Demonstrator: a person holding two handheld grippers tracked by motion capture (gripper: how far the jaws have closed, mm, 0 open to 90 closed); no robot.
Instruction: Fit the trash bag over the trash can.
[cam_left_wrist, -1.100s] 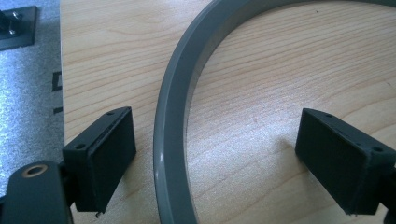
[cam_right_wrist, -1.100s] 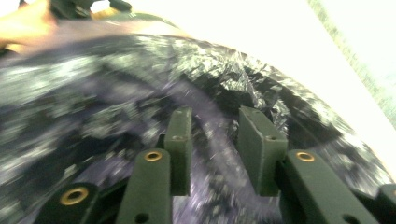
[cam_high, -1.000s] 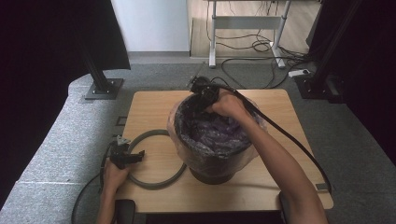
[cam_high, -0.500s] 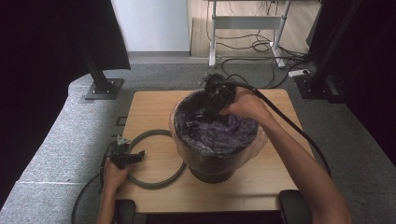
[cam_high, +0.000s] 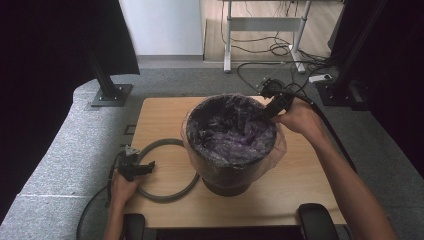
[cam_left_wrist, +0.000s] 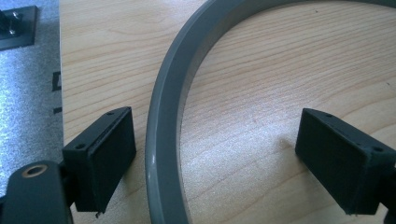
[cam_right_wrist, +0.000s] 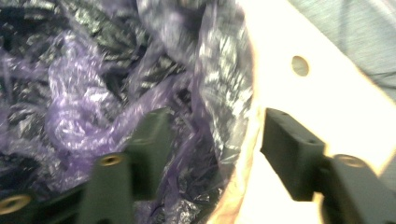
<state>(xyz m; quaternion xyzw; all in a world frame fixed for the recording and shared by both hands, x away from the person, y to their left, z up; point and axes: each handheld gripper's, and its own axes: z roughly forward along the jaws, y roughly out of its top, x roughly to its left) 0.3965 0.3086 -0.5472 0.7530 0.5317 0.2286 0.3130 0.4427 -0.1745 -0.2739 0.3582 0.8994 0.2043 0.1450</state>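
My right gripper (cam_high: 270, 111) straddles the bin's (cam_high: 230, 170) far-right rim, jaws just closing but apart, bag liner (cam_right_wrist: 219, 93) between. Left gripper (cam_high: 142, 168), jaws apart, brackets the grey ring (cam_left_wrist: 163, 130) near the table's (cam_high: 300, 190) left edge.

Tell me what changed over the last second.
The right tool slid along the bin rim, from its far left to its far right edge, jaws opening then closing astride the bag edge. The left tool stayed open astride the grey ring.
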